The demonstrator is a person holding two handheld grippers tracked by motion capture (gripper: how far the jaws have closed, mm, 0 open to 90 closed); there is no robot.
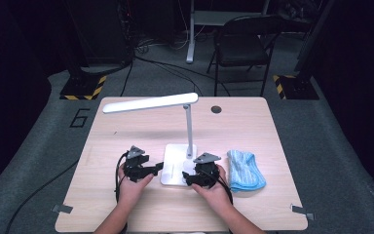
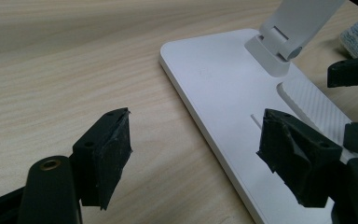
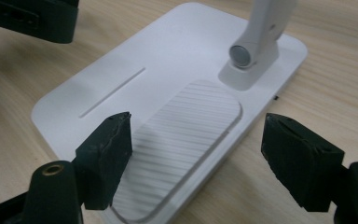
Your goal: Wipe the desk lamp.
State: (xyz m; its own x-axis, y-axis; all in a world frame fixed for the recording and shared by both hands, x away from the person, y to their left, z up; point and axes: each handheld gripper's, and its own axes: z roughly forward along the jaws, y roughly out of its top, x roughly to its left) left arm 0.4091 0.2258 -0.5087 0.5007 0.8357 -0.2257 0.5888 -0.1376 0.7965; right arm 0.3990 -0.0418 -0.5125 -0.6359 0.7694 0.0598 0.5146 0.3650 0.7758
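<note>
A white desk lamp stands mid-table, with a flat base (image 1: 174, 165), a thin upright stem (image 1: 189, 127) and a long level head (image 1: 151, 103). My left gripper (image 1: 158, 167) lies at the base's left side. Its jaws stand open across the edge of the base (image 2: 214, 79), one over the wood and one over the white plate; nothing is gripped. My right gripper (image 1: 187, 176) is at the base's near right corner, open. One of its jaws hangs over the ribbed pad (image 3: 186, 126) set into the base (image 3: 158, 51), and the other hangs over the table.
A folded light-blue cloth (image 1: 245, 170) lies just right of the lamp and my right hand. The table has a round cable hole (image 1: 216, 109) at the back. A black chair (image 1: 243, 46) stands on the floor beyond the far edge.
</note>
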